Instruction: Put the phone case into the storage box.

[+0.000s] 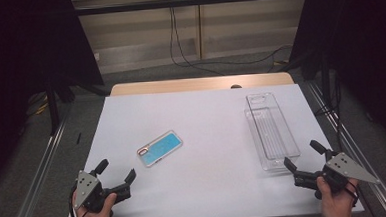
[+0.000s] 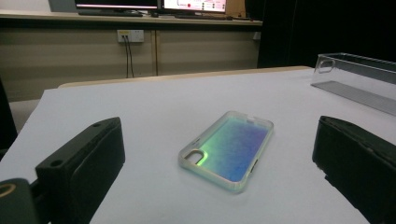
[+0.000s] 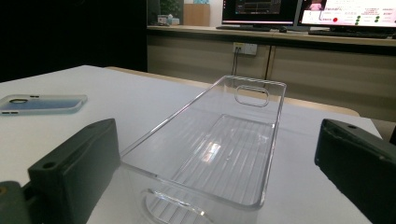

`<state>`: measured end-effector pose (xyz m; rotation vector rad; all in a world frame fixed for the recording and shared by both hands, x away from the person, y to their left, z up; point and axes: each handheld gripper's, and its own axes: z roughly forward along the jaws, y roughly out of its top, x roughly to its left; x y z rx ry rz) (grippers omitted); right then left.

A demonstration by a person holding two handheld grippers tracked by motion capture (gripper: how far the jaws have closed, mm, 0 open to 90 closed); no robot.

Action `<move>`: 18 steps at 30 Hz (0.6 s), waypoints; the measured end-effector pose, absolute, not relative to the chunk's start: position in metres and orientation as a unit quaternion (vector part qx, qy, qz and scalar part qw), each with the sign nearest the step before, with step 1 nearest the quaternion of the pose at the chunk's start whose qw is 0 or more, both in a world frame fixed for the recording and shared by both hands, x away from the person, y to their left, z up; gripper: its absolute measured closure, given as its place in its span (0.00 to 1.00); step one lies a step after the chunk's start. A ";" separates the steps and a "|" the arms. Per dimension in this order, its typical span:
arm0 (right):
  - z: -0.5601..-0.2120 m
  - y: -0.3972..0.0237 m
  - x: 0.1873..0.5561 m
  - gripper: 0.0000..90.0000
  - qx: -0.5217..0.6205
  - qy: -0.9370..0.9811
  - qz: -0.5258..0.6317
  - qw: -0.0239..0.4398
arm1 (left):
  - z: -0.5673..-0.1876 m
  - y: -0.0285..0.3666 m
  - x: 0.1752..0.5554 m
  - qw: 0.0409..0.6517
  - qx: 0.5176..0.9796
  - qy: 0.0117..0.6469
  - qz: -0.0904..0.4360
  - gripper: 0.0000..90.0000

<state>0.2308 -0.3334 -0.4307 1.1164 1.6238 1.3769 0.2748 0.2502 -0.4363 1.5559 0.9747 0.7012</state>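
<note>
While both hands rest at the near edge of the tabletop (image 1: 210, 197), I see the left tongs (image 1: 118, 168) spread wide with nothing between the jaws, released and touching no object. The right tongs (image 1: 303, 155) are likewise wide apart and empty, their jaws standing just short of the near end of the clear plastic tray (image 1: 271, 129); from the right gripper view the tray (image 3: 224, 149) lies straight ahead between the two jaws, and I cannot tell whether a jaw grazes it. The phone case (image 1: 160, 148), iridescent blue-green with a clear rim, lies flat near the middle of the tabletop, a little left of centre, ahead of the left tongs and well apart from them; in the left gripper view the case (image 2: 229, 151) sits between the jaws but farther off, camera cut-out toward me. The tray stands at the right side, long axis running away from me, well apart from the case. The surface is a white sheet over a wooden top, whose bare edge shows at the far side. Beyond it I see a beige wall panel with a socket and black cables, dark curtains at both sides, and monitors on a counter. My left hand (image 1: 94, 211) and right hand (image 1: 335, 193) grip the handles from below, both tongs angled forward and inward.
</note>
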 end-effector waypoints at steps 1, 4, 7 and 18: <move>-0.431 -0.334 0.231 0.00 0.435 0.629 0.535 0.359 | -0.437 0.251 0.275 0.556 0.656 0.416 0.296 0.03; -0.432 -0.335 0.231 0.00 0.434 0.630 0.536 0.357 | -0.436 0.251 0.275 0.562 0.656 0.410 0.293 0.03; -0.432 -0.336 0.231 0.00 0.436 0.628 0.538 0.356 | -0.436 0.249 0.275 0.559 0.659 0.411 0.288 0.03; -0.432 -0.334 0.229 0.00 0.435 0.630 0.540 0.351 | -0.435 0.244 0.277 0.563 0.680 0.399 0.248 0.06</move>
